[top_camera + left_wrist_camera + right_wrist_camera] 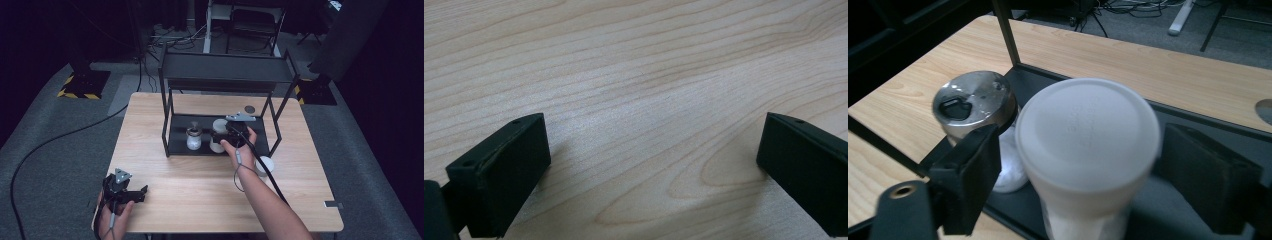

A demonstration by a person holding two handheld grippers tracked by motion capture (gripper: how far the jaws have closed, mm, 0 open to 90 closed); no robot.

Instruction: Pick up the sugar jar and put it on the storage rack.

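Placing white-lidded jar (1088, 150) on rack's lower shelf (177, 145).
Right gripper (1078, 170) is straddling it, jaws slack; left gripper (649, 170) is idling open on worktop (200, 185); withdrawal remaining.

Black grippers (122, 192), blocky black jaws, grey triangular plates, trailing black cables

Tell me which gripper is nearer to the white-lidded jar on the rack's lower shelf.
Right. The right gripper has its jaws on either side of the white-lidded jar, apparently not pressing it. The left gripper rests far off at the table's near left corner, jaws open over bare wood.
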